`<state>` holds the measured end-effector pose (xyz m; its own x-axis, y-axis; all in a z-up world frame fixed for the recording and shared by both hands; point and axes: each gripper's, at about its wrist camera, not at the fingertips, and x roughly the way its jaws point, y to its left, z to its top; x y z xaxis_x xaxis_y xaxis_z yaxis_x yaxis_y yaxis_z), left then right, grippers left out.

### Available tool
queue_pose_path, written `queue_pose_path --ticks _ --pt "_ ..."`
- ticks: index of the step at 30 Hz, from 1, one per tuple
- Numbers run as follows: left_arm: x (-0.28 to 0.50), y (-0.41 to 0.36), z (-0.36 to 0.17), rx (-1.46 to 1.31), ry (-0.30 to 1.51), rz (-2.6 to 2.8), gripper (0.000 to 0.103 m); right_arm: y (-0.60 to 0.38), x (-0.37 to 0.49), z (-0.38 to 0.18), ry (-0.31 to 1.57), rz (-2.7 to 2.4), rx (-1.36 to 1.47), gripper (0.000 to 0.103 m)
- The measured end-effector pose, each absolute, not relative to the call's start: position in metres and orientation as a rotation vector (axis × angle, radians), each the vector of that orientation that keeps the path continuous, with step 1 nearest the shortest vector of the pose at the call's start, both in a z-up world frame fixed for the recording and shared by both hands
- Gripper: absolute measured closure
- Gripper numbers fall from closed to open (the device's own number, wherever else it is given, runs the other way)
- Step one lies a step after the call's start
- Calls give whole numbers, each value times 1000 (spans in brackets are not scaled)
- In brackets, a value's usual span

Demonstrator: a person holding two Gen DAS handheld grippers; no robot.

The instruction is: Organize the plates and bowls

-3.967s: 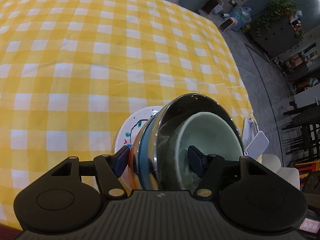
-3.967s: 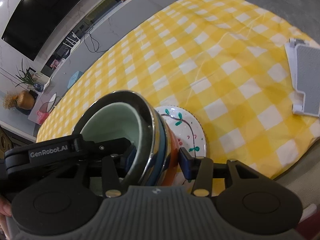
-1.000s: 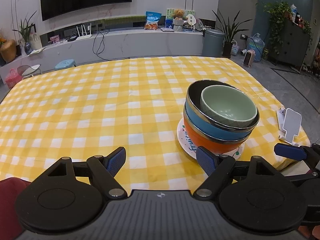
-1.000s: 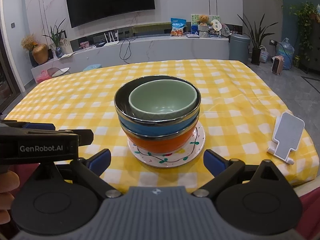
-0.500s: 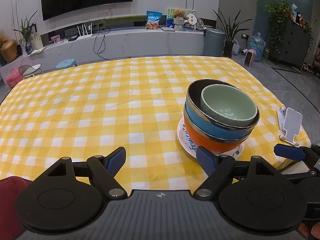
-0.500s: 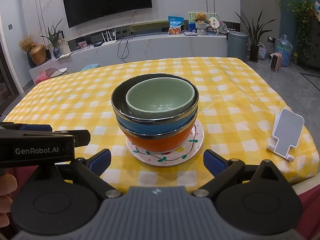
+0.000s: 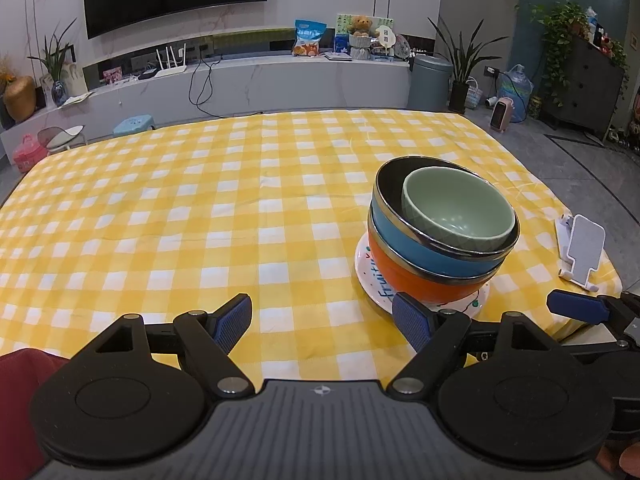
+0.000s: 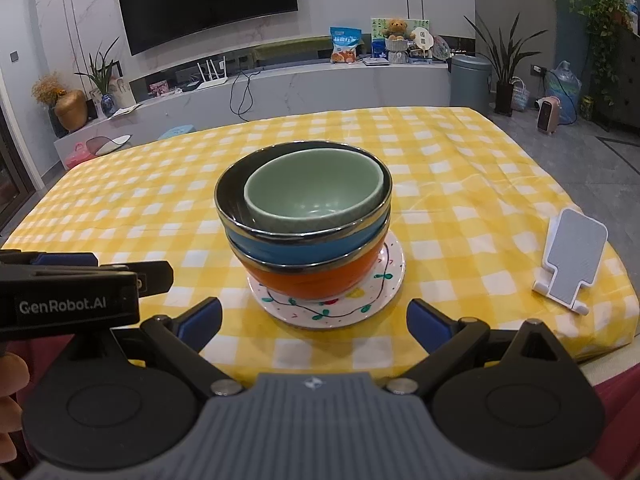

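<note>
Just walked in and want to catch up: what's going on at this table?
A person holds two grippers, both open and empty. The left gripper and right gripper sit back near the table's edge. On the yellow checked tablecloth, a green bowl nests in a blue bowl and an orange bowl, stacked on a painted plate. A white stand sits right.

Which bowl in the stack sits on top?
The pale green bowl, smallest of the three, nested inside the blue bowl; the orange bowl is lowest, on the plate.
</note>
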<state>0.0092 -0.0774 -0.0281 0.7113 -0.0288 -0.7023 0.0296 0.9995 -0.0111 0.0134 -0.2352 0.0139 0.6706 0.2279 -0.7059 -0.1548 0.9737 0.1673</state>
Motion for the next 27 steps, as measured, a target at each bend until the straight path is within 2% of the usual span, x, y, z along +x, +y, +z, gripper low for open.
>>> queue_pose_path --ticks 27 --pt "9 -74 -27 -1 788 -28 9 -236 14 12 803 213 84 7"
